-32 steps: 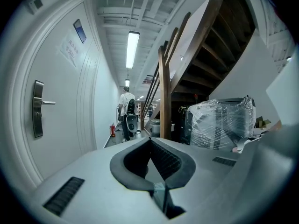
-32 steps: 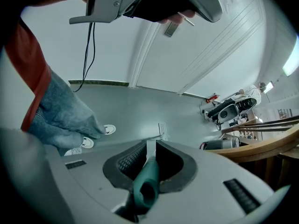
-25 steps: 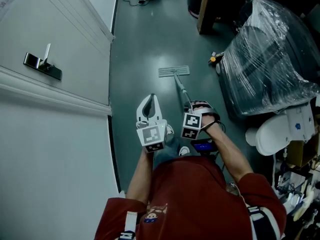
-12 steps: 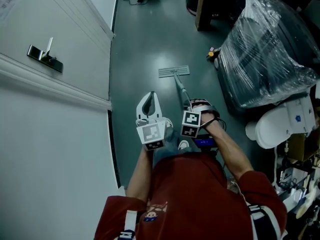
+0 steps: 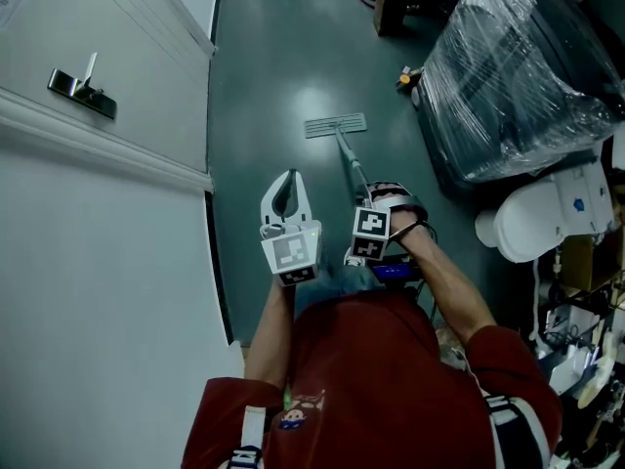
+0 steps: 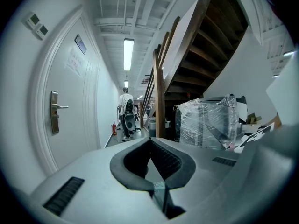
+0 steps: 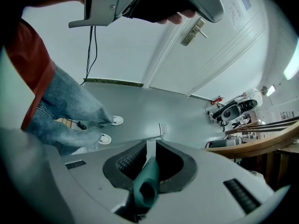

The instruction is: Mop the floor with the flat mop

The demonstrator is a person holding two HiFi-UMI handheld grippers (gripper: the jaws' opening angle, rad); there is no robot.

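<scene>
Free floor (image 5: 278, 76) lies between door (image 5: 107, 37) and wrapped bundle (image 5: 518, 76).

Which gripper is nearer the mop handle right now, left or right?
Right. The right gripper is clamped on the mop handle, near its upper end. The left gripper is shut on nothing and sits off to the handle's left, not touching it.

glossy floor (image 5: 283, 66), shiny plastic wrap (image 5: 518, 76), metal door handle (image 5: 83, 96).

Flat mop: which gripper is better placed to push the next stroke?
Right. The right gripper is shut on the teal mop handle, whose grey flat head lies on the dark floor ahead. The left gripper is shut on nothing, held beside it.
</scene>
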